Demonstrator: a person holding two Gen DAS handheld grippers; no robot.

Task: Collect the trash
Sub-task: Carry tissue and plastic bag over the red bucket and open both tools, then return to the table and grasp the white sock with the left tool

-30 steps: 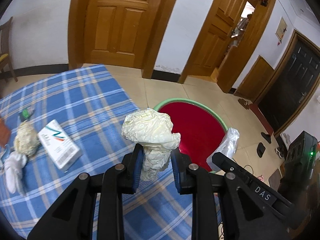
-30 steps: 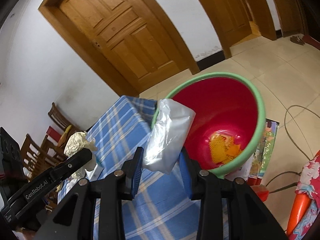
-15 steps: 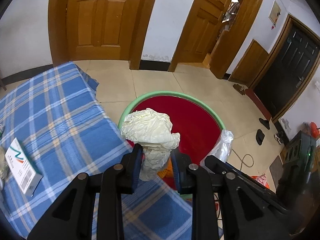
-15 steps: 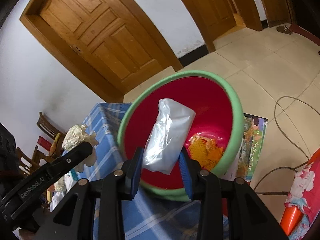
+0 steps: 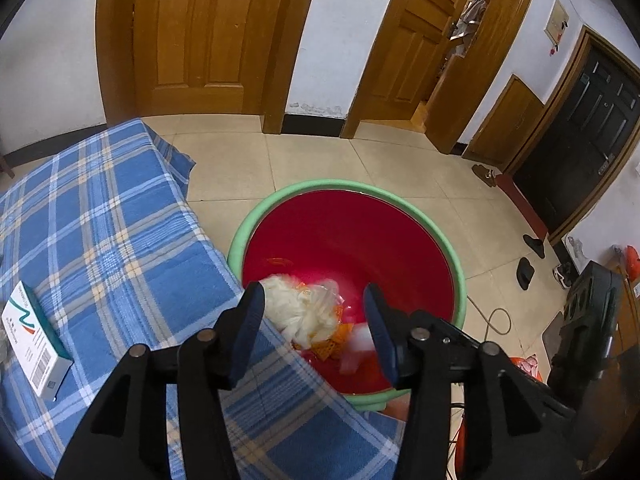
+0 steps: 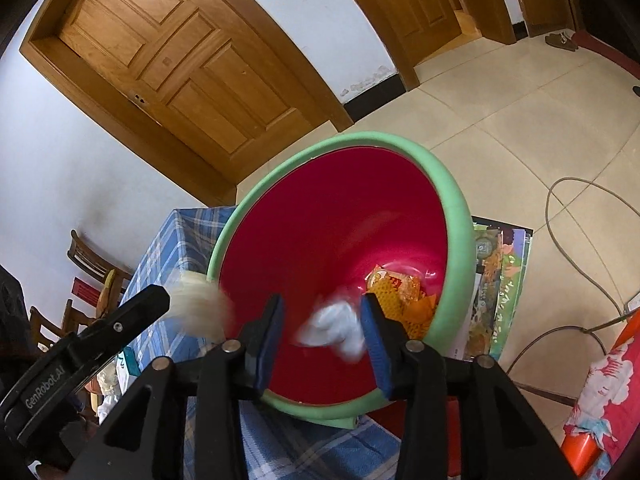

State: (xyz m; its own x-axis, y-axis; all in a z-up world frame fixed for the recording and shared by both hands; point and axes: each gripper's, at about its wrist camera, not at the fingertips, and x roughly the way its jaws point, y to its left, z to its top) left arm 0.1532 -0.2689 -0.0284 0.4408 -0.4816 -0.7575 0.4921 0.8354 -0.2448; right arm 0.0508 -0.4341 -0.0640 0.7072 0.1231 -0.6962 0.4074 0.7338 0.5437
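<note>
A red bin with a green rim (image 5: pixel 344 186) (image 6: pixel 456 208) stands on the floor against the table's edge. My left gripper (image 5: pixel 312 312) hangs over it, jaws opening and wide apart. The crumpled cream paper (image 5: pixel 304 312) falls free between them, blurred, touching neither pad. In the right wrist view the same paper (image 6: pixel 198 308) is a blur beside the left gripper's finger (image 6: pixel 120 320). My right gripper (image 6: pixel 322 320) is also above the bin, jaws opening. A clear plastic bag (image 6: pixel 336 330) drops loose between them, and it shows as a pale blur (image 5: pixel 356 346) in the left wrist view.
Orange wrappers (image 6: pixel 400 292) lie at the bin's bottom. A white box (image 5: pixel 34 344) rests on the blue plaid tablecloth (image 5: pixel 100 240). A cable (image 6: pixel 580 208) loops over the tiled floor, and a printed sheet (image 6: pixel 500 280) lies under the bin. Wooden chairs (image 6: pixel 92 264) stand behind the table.
Both grippers moved from above the table to over the bin. Their jaws have parted, and the cream paper and the plastic bag have slipped out and are dropping.
</note>
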